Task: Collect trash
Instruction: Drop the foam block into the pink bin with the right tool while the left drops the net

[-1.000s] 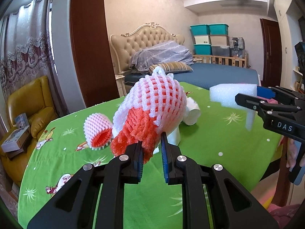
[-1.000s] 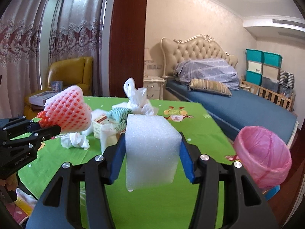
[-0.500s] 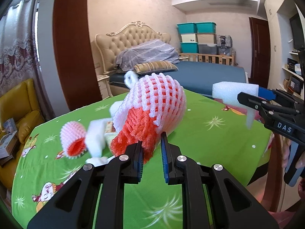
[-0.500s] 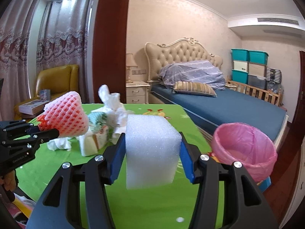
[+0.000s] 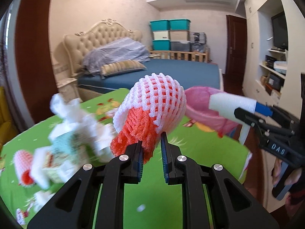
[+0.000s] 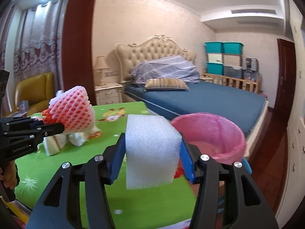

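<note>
Two pieces of trash are being carried toward the pink-lined bin (image 6: 211, 133) beside the table (image 6: 63, 164): a foam fruit net (image 5: 152, 110) is pinched in the left gripper (image 5: 151, 158), a white foam block (image 6: 151, 152) clamped in the right gripper (image 6: 151, 157). Release over the rim is called for next. The bin's contents cannot be made out; more litter (image 5: 63, 143) is left on the table.

Legible markings. White letters "DAS" stand on the black body of the right tongs (image 5: 233, 106), seen at the right of the left wrist view. White lettering "GenRobot.AI" stands on the black body of the left tongs (image 6: 63, 127), seen at the left of the right wrist view. Print on the cartons on the bench (image 5: 200, 147) is too blurred to read.
</note>
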`<state>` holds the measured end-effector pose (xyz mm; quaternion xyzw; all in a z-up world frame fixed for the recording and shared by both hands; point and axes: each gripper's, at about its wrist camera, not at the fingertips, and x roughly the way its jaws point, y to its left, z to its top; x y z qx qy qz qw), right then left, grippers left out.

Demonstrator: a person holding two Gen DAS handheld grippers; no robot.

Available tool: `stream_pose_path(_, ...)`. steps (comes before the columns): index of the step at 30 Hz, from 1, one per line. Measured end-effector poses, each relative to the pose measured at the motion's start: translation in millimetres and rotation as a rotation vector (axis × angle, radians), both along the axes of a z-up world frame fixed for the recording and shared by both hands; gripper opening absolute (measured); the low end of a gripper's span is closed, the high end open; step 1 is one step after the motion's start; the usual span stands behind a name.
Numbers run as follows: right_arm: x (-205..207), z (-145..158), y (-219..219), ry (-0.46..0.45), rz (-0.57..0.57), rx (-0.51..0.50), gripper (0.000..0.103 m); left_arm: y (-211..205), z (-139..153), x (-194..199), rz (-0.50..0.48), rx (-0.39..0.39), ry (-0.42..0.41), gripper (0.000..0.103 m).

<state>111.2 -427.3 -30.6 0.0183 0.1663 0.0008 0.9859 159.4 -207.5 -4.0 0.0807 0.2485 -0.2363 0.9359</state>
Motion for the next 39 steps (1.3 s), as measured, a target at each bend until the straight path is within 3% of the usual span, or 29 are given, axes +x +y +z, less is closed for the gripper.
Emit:
stream_pose_path(14,48.8,-17.6,-104.9,0.054,-0.161,-0.009,0.052,-132.7,4.9,85.6,-0.161,-0.029,0.127,0.016)
stream_pose_path(24,94.5,-39.1,-142.6,0.103,-0.187,-0.025,0.052,-204.3,-14.5,134.2,-0.189,0.005,0.203,0.016)
stream_pose_path(27,105.3,-45.2,-146.8,0.111,-0.176,-0.038,0.054,-219.5,-15.7,149.3,-0.190,-0.001,0.220,0.016)
stream_pose_path(28,108.4,-47.8,-147.9,0.112,-0.172,-0.045,0.062,-221.9,-15.5,153.4,-0.185,-0.007,0.226,0.017)
stream_pose_path(29,111.2,-48.6,-144.5,0.112,-0.174,-0.046,0.066,-223.0,-15.7,156.7,-0.178,-0.010,0.233,0.022)
stream_pose_path(31,106.8,-49.8,-148.1,0.102,-0.174,-0.020,0.076,-215.5,-14.0,158.3,-0.148,-0.024,0.229,0.045)
stream_pose_path(33,98.2,-48.2,-149.8,0.086,-0.175,-0.003,0.077,-201.5,-10.1,151.3,-0.136,-0.052,0.183,0.080)
stream_pose_path(36,84.0,-42.6,-148.0,0.068,-0.178,-0.004,0.077,-179.1,-4.5,141.2,-0.111,-0.051,0.125,0.086)
stream_pose_path(39,64.0,-30.1,-136.7,0.037,-0.167,-0.007,0.088,-151.7,2.4,122.7,-0.097,-0.043,0.071,0.091)
